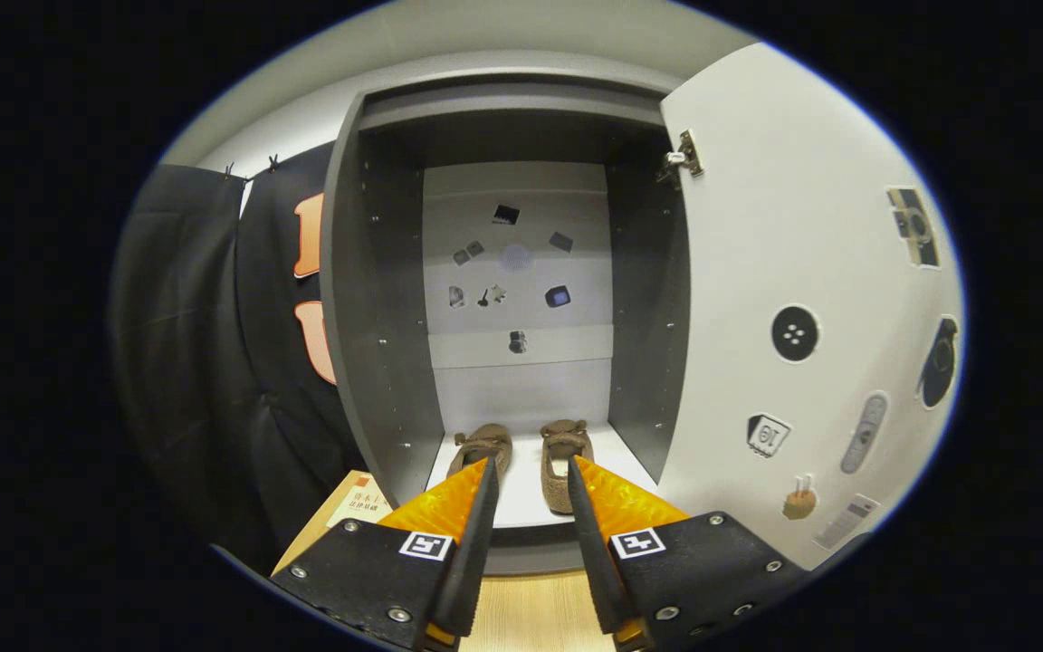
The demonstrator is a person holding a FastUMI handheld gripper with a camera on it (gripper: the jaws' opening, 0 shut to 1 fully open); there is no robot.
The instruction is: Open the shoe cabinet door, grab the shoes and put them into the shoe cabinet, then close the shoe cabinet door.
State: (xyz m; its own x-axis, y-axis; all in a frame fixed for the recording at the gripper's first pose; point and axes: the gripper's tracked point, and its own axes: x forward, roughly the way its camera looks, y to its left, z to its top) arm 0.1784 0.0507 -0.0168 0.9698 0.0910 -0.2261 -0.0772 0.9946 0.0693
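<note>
Gripper (529, 475): fingers apart, empty, aimed into the cabinet.
Shoes (526, 453): side by side on the cabinet's bottom shelf (521, 507), just beyond the fingertips.
Cabinet door (802, 308): swung open at right.

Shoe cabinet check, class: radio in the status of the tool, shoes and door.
Tool open, empty, just short of the shelf. Both shoes inside the shoe cabinet, side by side. Door open at right; nothing in its way.

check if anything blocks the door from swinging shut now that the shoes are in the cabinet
Nothing visible does. Both shoes sit fully on the cabinet floor, behind its front edge. The door stands wide open to the right. The gripper is open, holding nothing, just outside the opening.
</note>
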